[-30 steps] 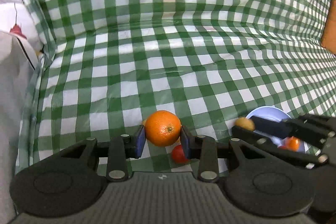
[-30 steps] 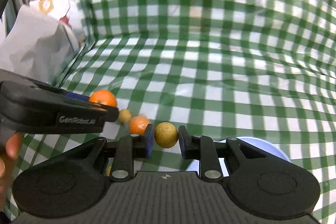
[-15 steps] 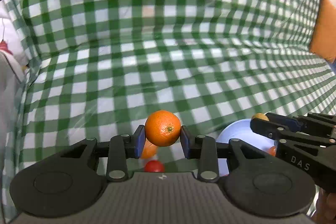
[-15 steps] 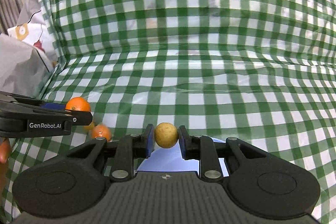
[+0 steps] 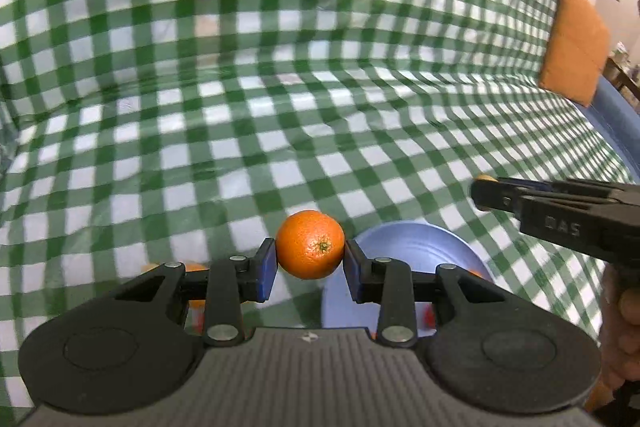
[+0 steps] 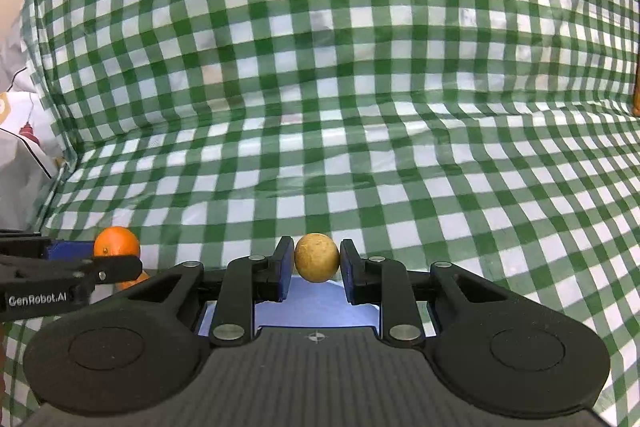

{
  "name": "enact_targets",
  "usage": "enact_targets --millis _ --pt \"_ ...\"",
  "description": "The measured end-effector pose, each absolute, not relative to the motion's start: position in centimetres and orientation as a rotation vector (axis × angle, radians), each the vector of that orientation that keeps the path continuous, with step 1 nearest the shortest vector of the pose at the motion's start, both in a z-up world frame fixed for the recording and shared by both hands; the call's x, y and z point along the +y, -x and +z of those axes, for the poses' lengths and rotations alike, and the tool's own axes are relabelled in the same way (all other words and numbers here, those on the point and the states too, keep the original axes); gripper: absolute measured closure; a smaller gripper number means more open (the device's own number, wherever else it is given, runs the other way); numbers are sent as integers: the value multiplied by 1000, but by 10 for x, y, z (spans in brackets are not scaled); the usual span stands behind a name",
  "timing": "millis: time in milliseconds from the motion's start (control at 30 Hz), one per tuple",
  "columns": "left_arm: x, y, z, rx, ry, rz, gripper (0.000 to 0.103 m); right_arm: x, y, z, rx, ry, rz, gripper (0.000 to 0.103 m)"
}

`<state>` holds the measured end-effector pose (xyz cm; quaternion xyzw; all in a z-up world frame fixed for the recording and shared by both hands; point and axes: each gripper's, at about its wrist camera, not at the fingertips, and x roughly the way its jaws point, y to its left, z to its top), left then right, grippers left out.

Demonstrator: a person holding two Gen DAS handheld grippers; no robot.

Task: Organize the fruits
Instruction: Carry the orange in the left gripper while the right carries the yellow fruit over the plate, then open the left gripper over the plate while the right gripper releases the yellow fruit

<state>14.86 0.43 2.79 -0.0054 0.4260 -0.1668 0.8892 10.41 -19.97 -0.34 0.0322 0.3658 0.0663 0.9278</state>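
My left gripper is shut on an orange and holds it in the air just left of a light blue bowl. My right gripper is shut on a small tan round fruit and holds it above the bowl, which shows under its fingers. In the left wrist view the right gripper comes in from the right, above the bowl's right side. In the right wrist view the left gripper and its orange are at the left.
Small orange and red fruits lie on the green checked cloth behind my left fingers; one shows in the right wrist view. Fruit pieces sit in the bowl. An orange cushion is at the far right, grey bags at the left.
Both grippers have risen and moved right with their fruits. The bowl now lies under the right gripper and beside the left one. The loose fruits have slid behind the left fingers.
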Motion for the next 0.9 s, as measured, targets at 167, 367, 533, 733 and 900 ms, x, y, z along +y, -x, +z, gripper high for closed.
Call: enact_targets --millis 167,367,533,733,900 --pt "-22 -142 21 893 -20 -415 64 -200 -106 -11 778 -49 149 77" --pt "-47 -133 10 907 -61 -468 64 -199 -109 -20 800 -32 150 77" --pt "-63 -125 4 906 -108 -499 64 -198 -111 -22 811 -25 149 77" --pt "-67 -126 2 904 -126 -495 64 -198 -112 -27 826 -19 146 77" --pt "-67 -128 1 907 -131 -494 64 -195 -115 -27 833 -14 150 77"
